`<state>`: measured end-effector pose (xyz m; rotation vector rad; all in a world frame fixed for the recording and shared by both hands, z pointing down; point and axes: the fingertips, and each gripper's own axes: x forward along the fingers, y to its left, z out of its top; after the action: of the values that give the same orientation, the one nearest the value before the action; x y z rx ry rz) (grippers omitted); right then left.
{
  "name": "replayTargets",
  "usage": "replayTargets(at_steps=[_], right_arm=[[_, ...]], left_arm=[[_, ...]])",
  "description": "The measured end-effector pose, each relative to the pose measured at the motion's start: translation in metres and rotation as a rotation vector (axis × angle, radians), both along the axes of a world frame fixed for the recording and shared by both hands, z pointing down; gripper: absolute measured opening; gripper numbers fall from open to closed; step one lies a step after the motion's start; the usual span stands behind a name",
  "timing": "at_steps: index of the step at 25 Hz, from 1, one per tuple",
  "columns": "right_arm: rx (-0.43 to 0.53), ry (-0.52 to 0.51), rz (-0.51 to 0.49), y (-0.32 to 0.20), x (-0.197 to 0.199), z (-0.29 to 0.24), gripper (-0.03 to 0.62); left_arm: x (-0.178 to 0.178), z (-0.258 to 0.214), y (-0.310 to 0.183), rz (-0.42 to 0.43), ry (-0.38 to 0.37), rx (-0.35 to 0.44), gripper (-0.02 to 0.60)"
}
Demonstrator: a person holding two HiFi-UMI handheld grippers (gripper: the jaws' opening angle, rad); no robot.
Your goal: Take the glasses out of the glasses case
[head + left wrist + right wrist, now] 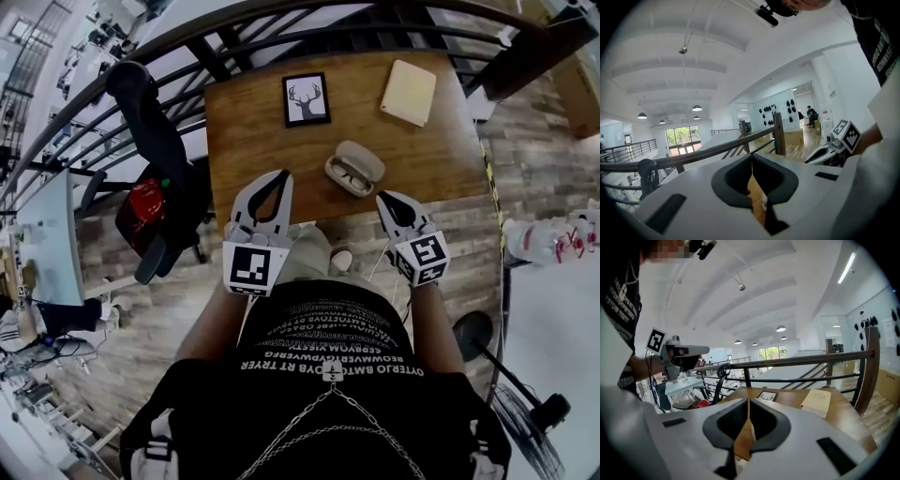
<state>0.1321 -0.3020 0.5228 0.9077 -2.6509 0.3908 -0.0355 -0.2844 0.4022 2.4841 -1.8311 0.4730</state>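
The beige glasses case [354, 169] lies open near the front edge of the wooden table [253, 122], with dark-rimmed glasses [349, 176] resting inside it. My left gripper [284, 175] hovers at the table's front edge, a little left of the case, its jaws shut on nothing. The right gripper [383, 198] is just in front and right of the case, also shut and empty. Both gripper views show closed jaws, left gripper [751, 157] and right gripper [748, 401], and they hide the case.
A framed deer picture [307, 98] and a beige notebook [409, 92] lie farther back on the table; both also show as picture [767, 395] and notebook [816, 401]. A dark railing [281, 28] curves behind. A black chair with a red bag [145, 206] stands left.
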Motion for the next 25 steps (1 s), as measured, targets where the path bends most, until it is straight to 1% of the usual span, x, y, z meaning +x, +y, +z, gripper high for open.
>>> replayTargets(at_steps=[6, 12, 14, 16, 20, 25], right_arm=[[-0.103, 0.055, 0.003, -0.006, -0.007, 0.053, 0.018], [-0.149, 0.115, 0.014, -0.024, -0.02, 0.092, 0.026], [-0.162, 0.139, 0.01, -0.026, -0.022, 0.104, 0.04], [-0.182, 0.166, 0.007, -0.03, -0.024, 0.118, 0.067], [-0.228, 0.208, 0.005, -0.036, -0.026, 0.147, 0.072], [-0.267, 0.243, 0.002, -0.049, -0.027, 0.176, 0.074]], left_arm=[[-0.006, 0.019, -0.006, 0.002, 0.011, -0.04, 0.029], [-0.017, 0.037, -0.021, 0.014, 0.01, -0.066, 0.029], [-0.016, 0.037, -0.028, 0.025, 0.011, -0.069, 0.029], [-0.016, 0.038, -0.035, 0.035, 0.015, -0.07, 0.029], [-0.017, 0.044, -0.046, 0.05, 0.02, -0.087, 0.029], [-0.02, 0.058, -0.058, 0.064, 0.012, -0.129, 0.029]])
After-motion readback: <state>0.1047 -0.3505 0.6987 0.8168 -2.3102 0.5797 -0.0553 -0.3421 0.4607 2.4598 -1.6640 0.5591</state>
